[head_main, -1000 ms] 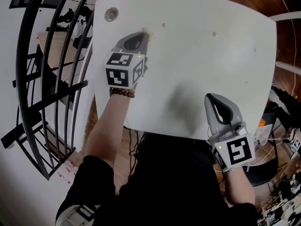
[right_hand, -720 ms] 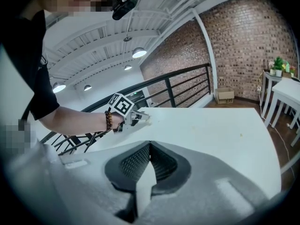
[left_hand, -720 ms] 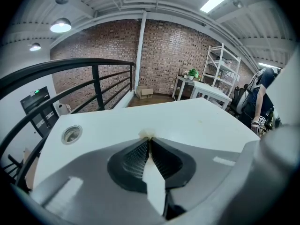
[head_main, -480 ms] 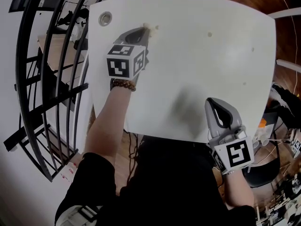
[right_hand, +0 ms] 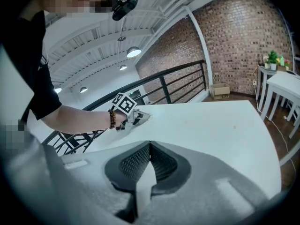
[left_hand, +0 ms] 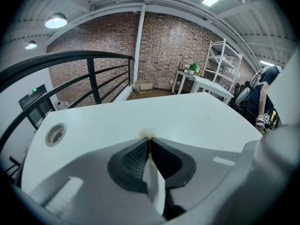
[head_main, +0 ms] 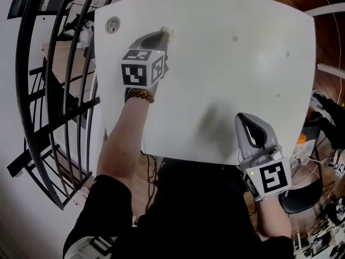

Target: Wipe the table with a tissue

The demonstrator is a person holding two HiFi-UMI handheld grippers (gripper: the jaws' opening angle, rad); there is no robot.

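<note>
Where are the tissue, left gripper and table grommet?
tissue (head_main: pixel 167 32), head view, wad poking past the jaw tips.
left gripper (left_hand: pixel 149 143), left gripper view, where its shut tips meet.
grommet (head_main: pixel 112 25), head view, centre of the round insert.

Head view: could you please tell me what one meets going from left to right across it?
Black railing → round grommet → left gripper → tissue pinched in its shut jaws → right gripper, jaws together with nothing between them.

Left gripper (head_main: pixel 163 39) on table (head_main: pixel 232 69), far left; tissue (head_main: pixel 167 32) at its tips, grommet (head_main: pixel 112 24) further left. Right gripper (head_main: pixel 241 117) at near edge, right. Railing (head_main: pixel 54 90) left of table.
</note>
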